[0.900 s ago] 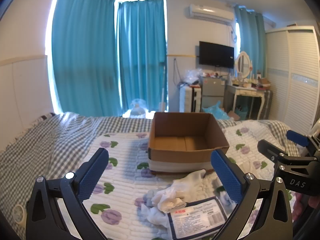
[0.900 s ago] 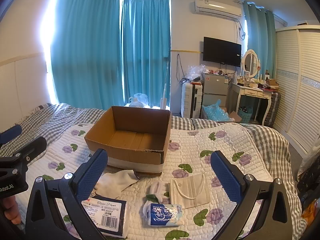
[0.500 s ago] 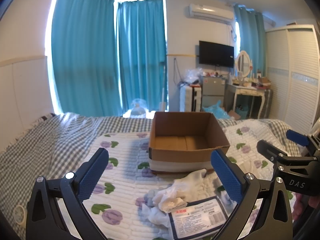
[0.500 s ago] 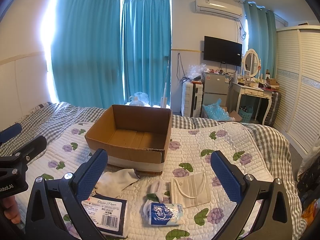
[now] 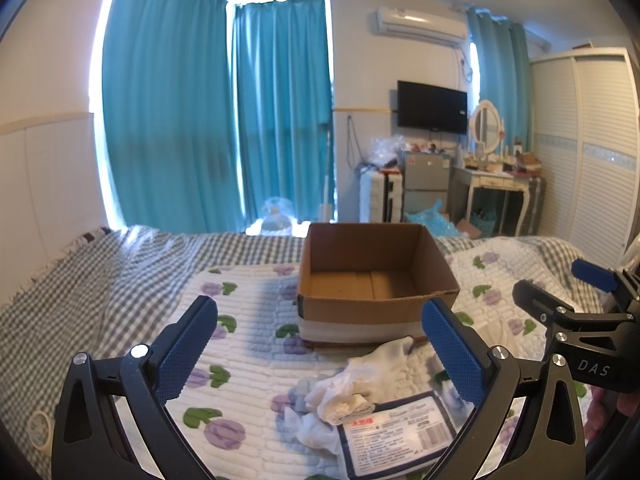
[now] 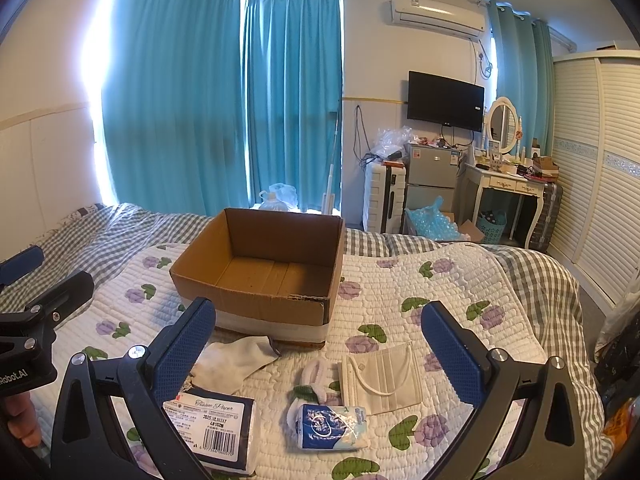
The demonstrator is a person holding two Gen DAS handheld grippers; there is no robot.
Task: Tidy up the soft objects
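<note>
Here both grippers hang over a quilt [image 6: 420, 280] with nothing between their blue pads. The left gripper [image 5: 320, 344] is spread wide; the right gripper [image 6: 318, 344] is spread just as wide. An open box [image 6: 264, 276] sits on the quilt ahead of them, its brown floor bare, a white band around its base.

The soft things lie in front of the box, on the near side. In the right wrist view a white cloth [image 6: 232, 362] lies just before the box's front wall, touching it or nearly so; the angle is too low to settle that. Beside the cloth, nearer the camera, is a dark tissue pack [image 6: 216, 424] with a barcode label. To its right lies a small blue-and-white tissue packet [image 6: 332, 426], and just beyond that a pale mask [image 6: 380, 380], flat, loops uppermost. In the left wrist view the cloth [image 5: 360, 380] looks crumpled and overlaps the pack's [image 5: 396, 436] far edge
</note>
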